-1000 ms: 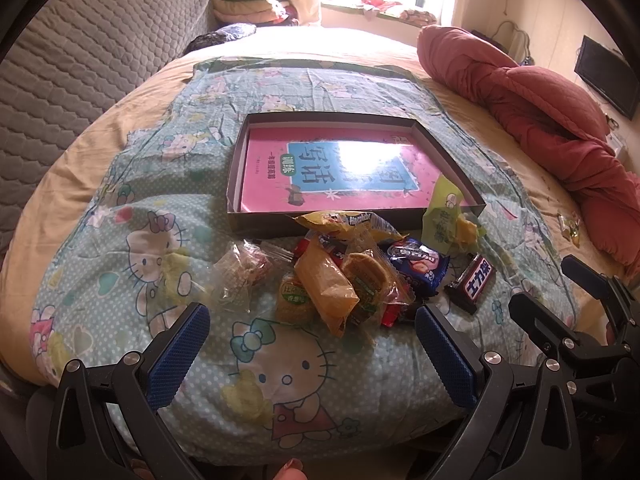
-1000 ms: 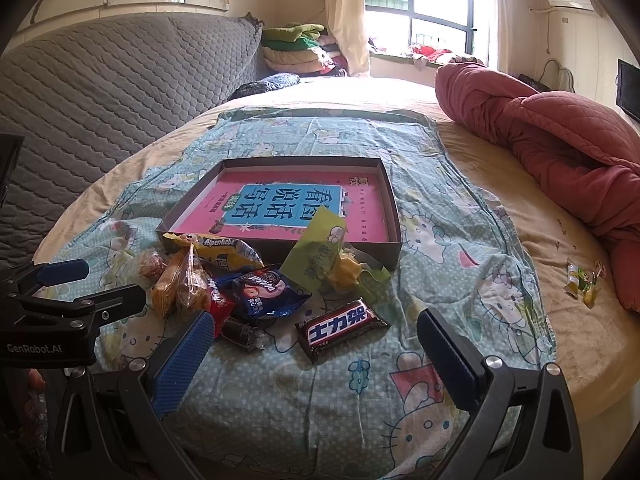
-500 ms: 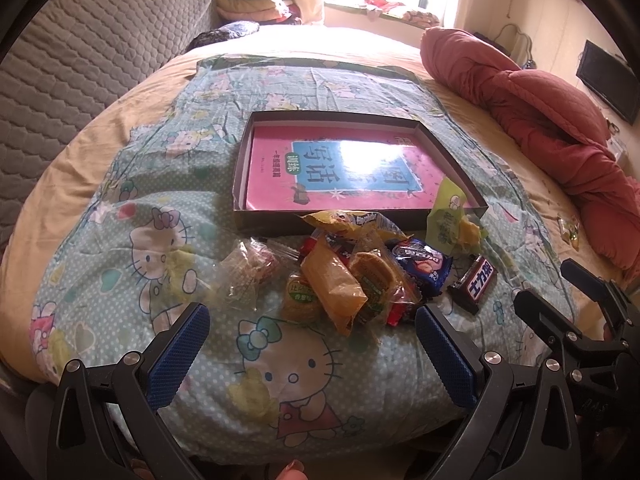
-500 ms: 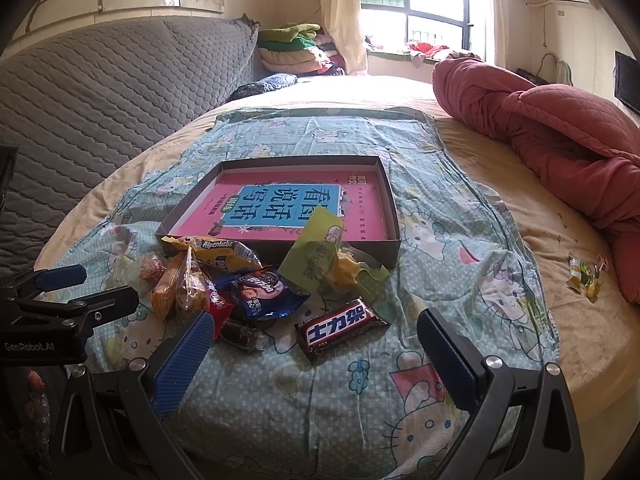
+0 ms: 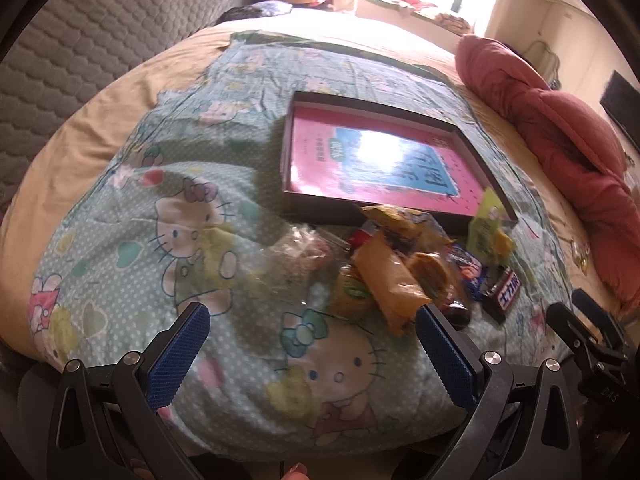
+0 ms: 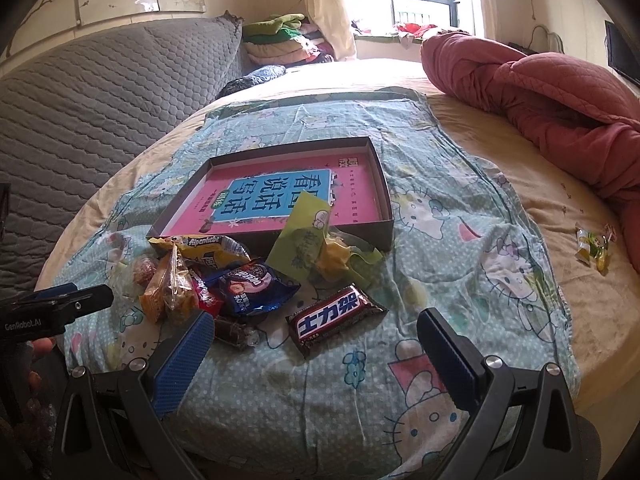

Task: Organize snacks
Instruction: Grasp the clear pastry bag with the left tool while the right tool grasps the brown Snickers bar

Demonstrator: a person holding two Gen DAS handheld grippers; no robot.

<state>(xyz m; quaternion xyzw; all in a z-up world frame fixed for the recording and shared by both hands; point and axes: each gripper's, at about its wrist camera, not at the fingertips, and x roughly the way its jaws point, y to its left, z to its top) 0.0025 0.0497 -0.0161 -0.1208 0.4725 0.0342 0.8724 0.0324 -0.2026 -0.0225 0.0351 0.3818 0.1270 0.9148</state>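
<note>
You are working over a bed spread with a cartoon-cat sheet; a red quilt is bunched at 2 o'clock in the right wrist view. A shallow dark box with a pink and blue printed floor sits on the sheet at 12 o'clock, holding no snacks. The snack pile lies just in front of the box's near wall: a yellow bag, a blue packet, an orange packet, and a green wrapper leaning on the wall. A chocolate bar rests flat just beside the pile at its 4 o'clock. Your left gripper and right gripper each hover short of the pile, fingers spread wide, holding nothing.
</note>
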